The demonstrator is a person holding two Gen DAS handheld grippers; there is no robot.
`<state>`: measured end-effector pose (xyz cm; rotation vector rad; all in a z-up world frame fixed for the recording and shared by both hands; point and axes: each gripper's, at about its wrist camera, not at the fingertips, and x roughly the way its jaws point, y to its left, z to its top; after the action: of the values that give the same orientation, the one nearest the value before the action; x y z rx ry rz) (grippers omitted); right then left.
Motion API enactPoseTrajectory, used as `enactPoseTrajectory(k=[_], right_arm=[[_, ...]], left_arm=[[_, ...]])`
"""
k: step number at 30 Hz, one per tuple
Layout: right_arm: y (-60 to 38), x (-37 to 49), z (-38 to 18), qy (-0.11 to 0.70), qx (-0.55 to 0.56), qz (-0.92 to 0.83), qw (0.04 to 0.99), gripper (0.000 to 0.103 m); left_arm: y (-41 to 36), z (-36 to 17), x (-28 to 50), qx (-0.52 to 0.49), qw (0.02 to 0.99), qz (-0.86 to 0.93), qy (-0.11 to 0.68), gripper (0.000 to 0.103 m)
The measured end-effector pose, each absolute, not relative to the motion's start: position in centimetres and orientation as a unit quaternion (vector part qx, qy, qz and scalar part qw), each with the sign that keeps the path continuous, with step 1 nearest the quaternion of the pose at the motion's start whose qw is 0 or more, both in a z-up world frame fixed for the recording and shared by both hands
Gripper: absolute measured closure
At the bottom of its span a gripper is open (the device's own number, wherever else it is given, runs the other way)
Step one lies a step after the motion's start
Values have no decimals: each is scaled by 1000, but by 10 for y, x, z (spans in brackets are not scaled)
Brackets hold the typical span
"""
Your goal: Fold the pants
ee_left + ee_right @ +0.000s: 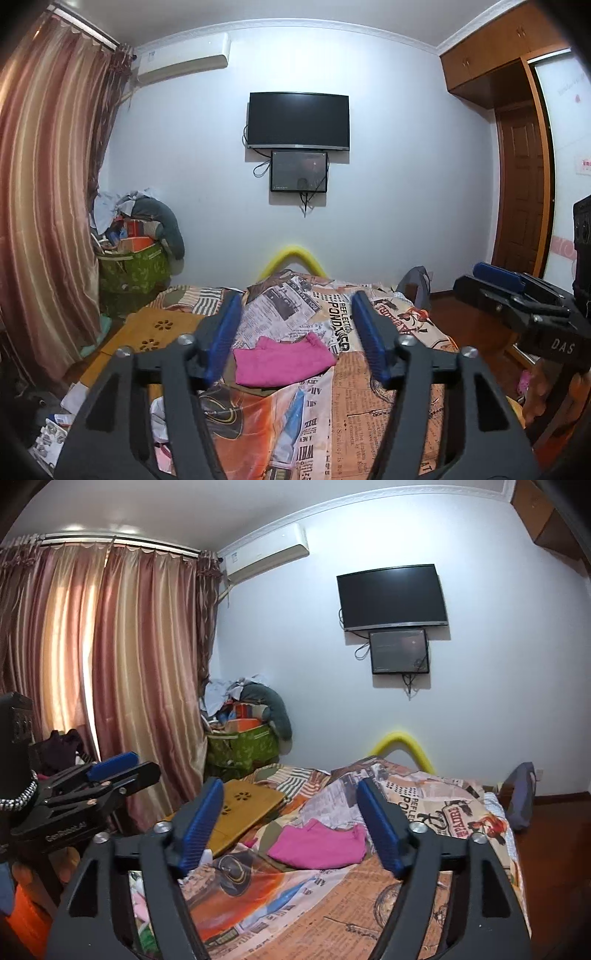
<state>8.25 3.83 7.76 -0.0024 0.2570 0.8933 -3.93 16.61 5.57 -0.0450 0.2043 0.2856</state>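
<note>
Pink pants (282, 360) lie folded into a small rectangle on the bed's patterned newsprint cover (388, 406); they also show in the right wrist view (319, 845). My left gripper (295, 321) is open and empty, held in the air short of the pants. My right gripper (291, 812) is open and empty, also raised and back from the pants. The right gripper shows at the right edge of the left wrist view (517, 295), and the left gripper shows at the left of the right wrist view (92, 779).
A wooden lap tray (243, 812) lies on the bed left of the pants. A green bin piled with clothes (240, 734) stands in the corner by the curtains (110, 664). A TV (298, 120) hangs on the far wall. A wardrobe (524, 166) stands at right.
</note>
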Motion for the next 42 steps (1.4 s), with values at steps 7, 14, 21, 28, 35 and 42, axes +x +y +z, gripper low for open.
enactPoseTrajectory(k=[7,14,21,28,35,42], right_arm=[[31,82,75,125,12,422,898,0],[28,75,72,124,11,418,900,0],[24,72,68,128,14,416,900,0],[23,73,66,135,13,412,901,0],[23,73,67,141,12,409,901,0],[23,71,69,141,8,405,903,0]], left_arm=[[158,52,-47,-8,984,155,89,6],[156,48,-49,-15,984,153,90,1],[158,47,-43,-21,984,150,93,1],[158,44,-40,-21,984,150,96,1],[157,40,-37,-17,984,148,102,1],[156,39,-37,-17,984,144,103,1]])
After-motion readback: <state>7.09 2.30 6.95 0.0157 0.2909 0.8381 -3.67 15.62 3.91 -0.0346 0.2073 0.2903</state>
